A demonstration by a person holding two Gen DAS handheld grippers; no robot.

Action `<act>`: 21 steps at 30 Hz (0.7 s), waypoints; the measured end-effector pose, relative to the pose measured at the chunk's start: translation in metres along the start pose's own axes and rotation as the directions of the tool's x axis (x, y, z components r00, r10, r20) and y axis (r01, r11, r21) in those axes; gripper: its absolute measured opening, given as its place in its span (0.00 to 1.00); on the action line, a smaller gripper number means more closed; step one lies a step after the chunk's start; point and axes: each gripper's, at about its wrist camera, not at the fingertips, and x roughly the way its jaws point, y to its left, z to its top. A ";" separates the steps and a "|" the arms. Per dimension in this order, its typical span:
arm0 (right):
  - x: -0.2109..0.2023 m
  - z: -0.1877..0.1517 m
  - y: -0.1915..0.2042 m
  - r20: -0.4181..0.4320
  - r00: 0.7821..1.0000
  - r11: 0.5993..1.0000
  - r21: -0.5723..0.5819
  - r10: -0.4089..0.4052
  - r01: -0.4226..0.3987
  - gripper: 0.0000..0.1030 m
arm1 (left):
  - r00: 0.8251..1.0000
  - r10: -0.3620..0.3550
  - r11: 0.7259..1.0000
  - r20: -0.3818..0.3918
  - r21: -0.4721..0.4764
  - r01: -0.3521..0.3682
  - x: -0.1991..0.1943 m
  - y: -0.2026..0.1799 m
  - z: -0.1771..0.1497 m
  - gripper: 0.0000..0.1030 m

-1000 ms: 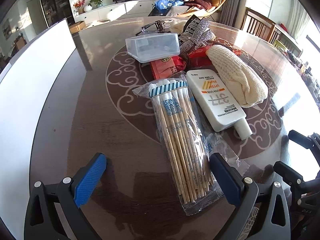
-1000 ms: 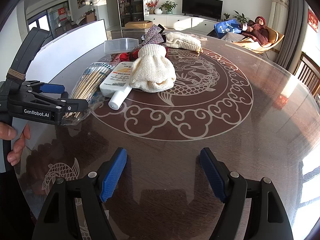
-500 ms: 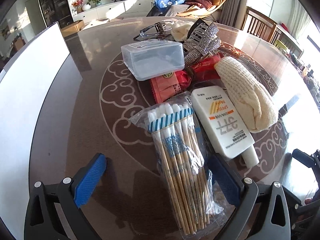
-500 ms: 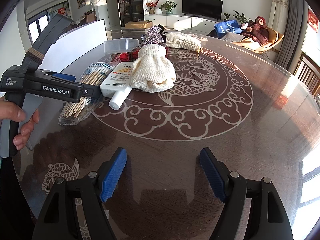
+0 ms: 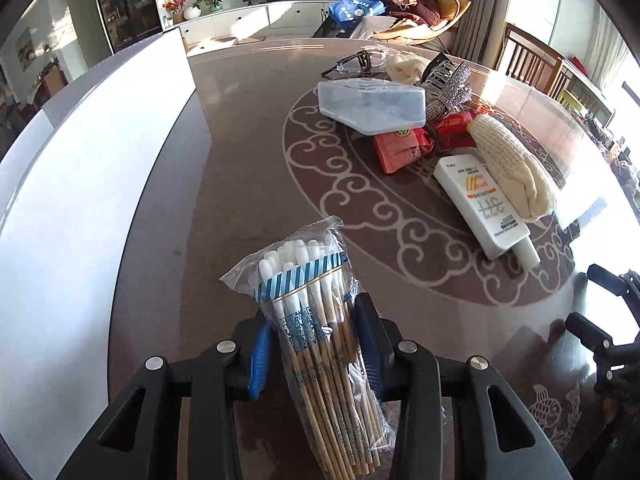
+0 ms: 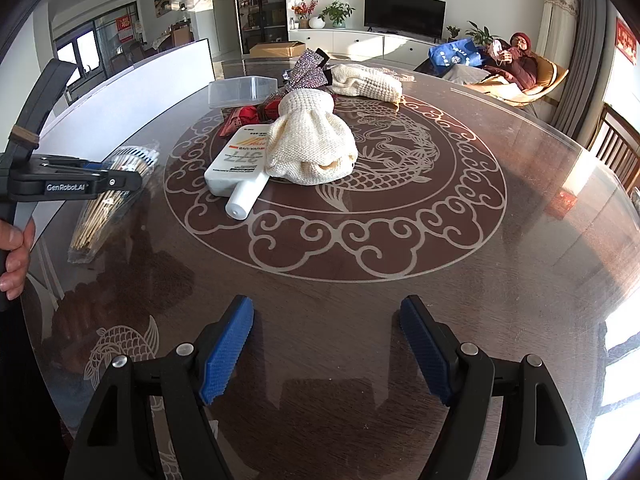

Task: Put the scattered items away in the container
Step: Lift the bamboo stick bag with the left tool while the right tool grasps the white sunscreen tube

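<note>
The left hand-held gripper (image 5: 314, 350) is clamping a crinkly clear plastic bag of cotton swabs (image 5: 316, 320), its ribbed blue pads pressing both sides of the bundle; its jaws have just been closing onto it. The swabs are thin pale wooden sticks with white fluffy tips, banded by a blue-and-white striped paper strip. In the right wrist view the bag (image 6: 110, 196) is hanging tilted from the gripper, its lower end close to the tabletop; whether it is touching I cannot tell.

The right hand-held gripper (image 6: 326, 346) is hovering with its jaws spread wide and nothing between them, over a bare part of the glossy dark brown tabletop (image 6: 400, 300), which is carrying pale scroll and fish patterns under a reflective surface.

Farther along the tabletop, a flat white plastic tube (image 5: 482, 204) with a round cap is lying beside a cream knitted mitten (image 5: 512, 172), touching it. Behind them are lying glossy red packets (image 5: 402, 148), a frosted clear plastic box (image 5: 372, 106) with rounded corners, and a sparkly silver bow (image 5: 450, 92). A tall smooth white panel (image 5: 76, 184) is curving along the left edge.
</note>
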 end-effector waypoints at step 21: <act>0.054 0.075 0.067 -0.131 0.985 0.992 -0.048 0.110 -0.117 0.76 | 0.996 0.073 0.993 0.044 -0.096 -0.068 0.012 0.013 -0.016 1.00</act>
